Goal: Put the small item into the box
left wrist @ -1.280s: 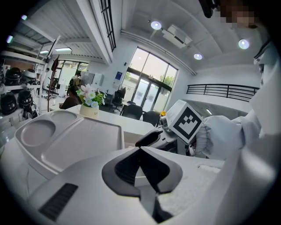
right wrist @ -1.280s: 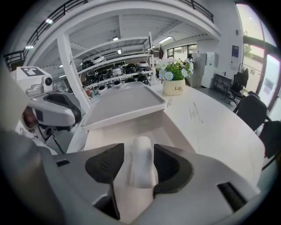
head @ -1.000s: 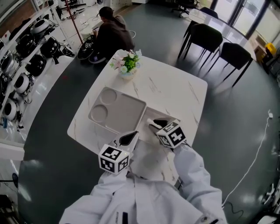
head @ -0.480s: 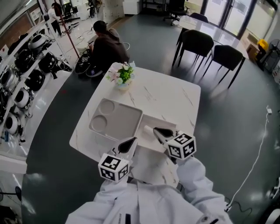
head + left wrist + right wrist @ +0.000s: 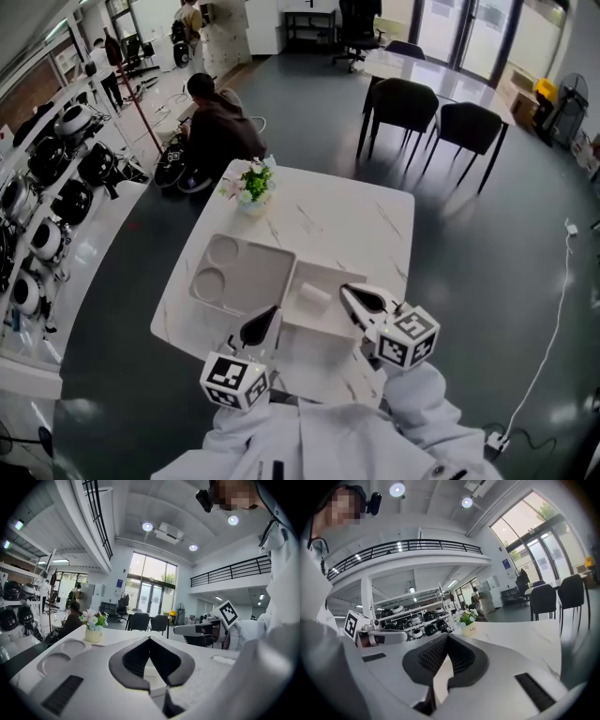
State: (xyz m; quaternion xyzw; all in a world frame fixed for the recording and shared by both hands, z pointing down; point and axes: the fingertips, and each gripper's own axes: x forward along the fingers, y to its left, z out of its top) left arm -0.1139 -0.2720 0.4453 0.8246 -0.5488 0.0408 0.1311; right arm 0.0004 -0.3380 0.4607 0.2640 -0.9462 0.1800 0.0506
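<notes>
A small white item lies inside the shallow white box on the marble table. My right gripper hovers at the box's right near corner, shut with nothing between its fingers; its closed tips point out over the table. My left gripper is also shut and empty, just short of the box's left near edge. Its jaws meet at the tips, and the right gripper shows off to its right.
A grey compartment tray lies left of the box. A flower pot stands at the table's far edge. Beyond it a person crouches, two dark chairs stand further back, and helmet shelves line the left.
The right gripper's jaws have closed and drawn back from over the box, leaving the small item in it. The left gripper has pulled back slightly too.
</notes>
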